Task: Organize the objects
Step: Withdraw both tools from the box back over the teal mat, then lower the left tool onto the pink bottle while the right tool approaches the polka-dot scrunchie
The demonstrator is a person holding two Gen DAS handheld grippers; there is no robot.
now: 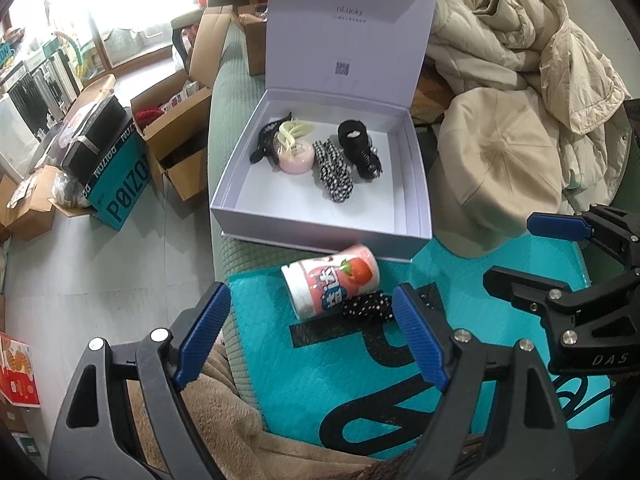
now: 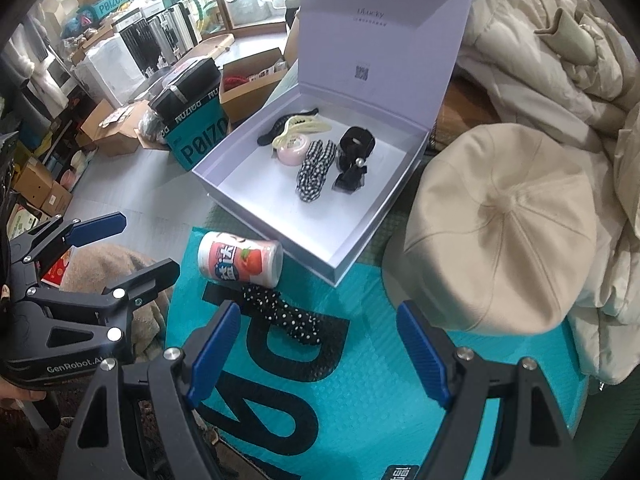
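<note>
The left claw [image 1: 312,336] is wide open and holds nothing. The right claw [image 2: 318,350] is wide open and empty too. A pink peach bottle [image 1: 331,285] lies on its side on a teal bag [image 1: 360,380], just in front of the open white box [image 1: 320,224]. A black dotted scrunchie [image 2: 286,314] touches the bottle. Inside the box sit a pink round case [image 1: 295,157], a checked scrunchie [image 1: 335,171] and a black bow clip [image 1: 360,148]. A beige cap [image 2: 496,232] rests beside the box.

Ahead of the fingers, five hair pieces and a round pink tin [image 1: 295,157] in one open white cardboard box [image 1: 320,222]; nearer, one peach-printed canister [image 1: 332,284] and one black polka-dot scrunchie [image 2: 286,314]; one beige cap [image 2: 500,236].
</note>
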